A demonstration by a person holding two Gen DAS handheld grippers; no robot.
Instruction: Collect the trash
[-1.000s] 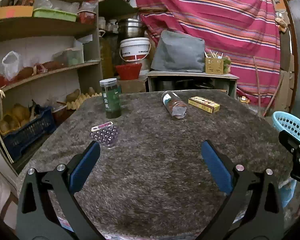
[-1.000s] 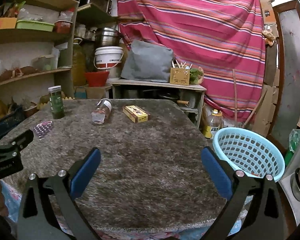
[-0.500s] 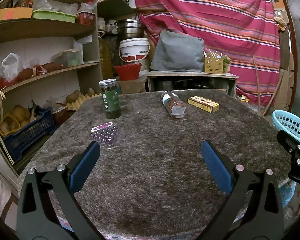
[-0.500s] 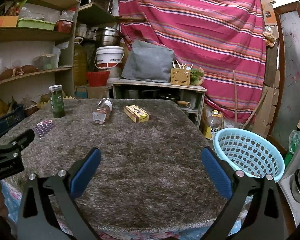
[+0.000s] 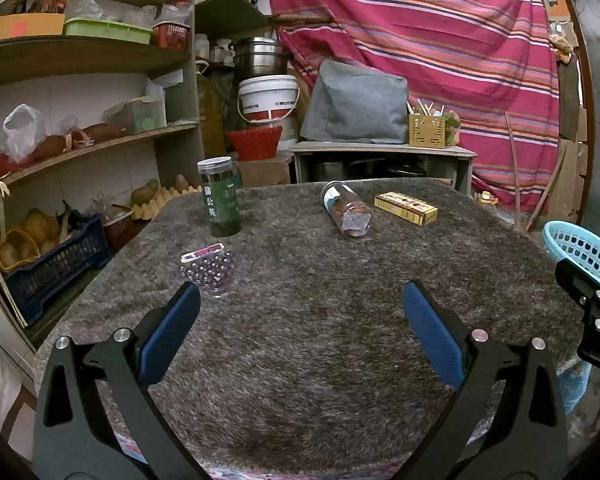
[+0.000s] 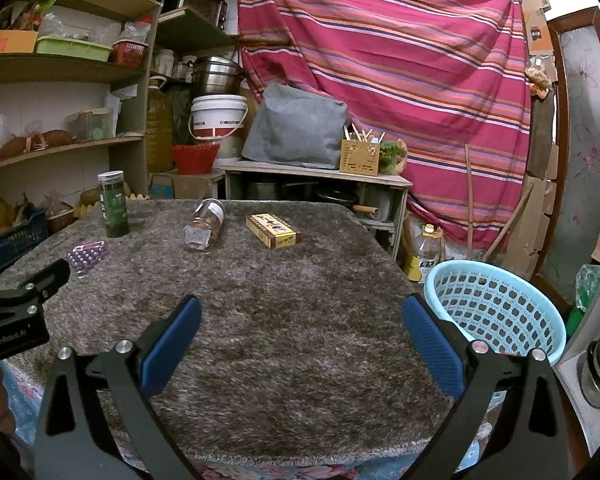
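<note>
Tools, left tool (image 5: 300,312) and right tool (image 6: 300,312), gape wide, empty, above shaggy table (image 6: 300,288).

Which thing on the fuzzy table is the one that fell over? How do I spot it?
Find the grey shaggy table. Near its far edge, between the upright green jar and the flat yellow box, lies a clear jar. It alone lies on its side.

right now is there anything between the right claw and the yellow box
No. In the right wrist view, only bare grey carpet stretches from the open right claw to the yellow box; the tipped jar lies off to the left.
</note>
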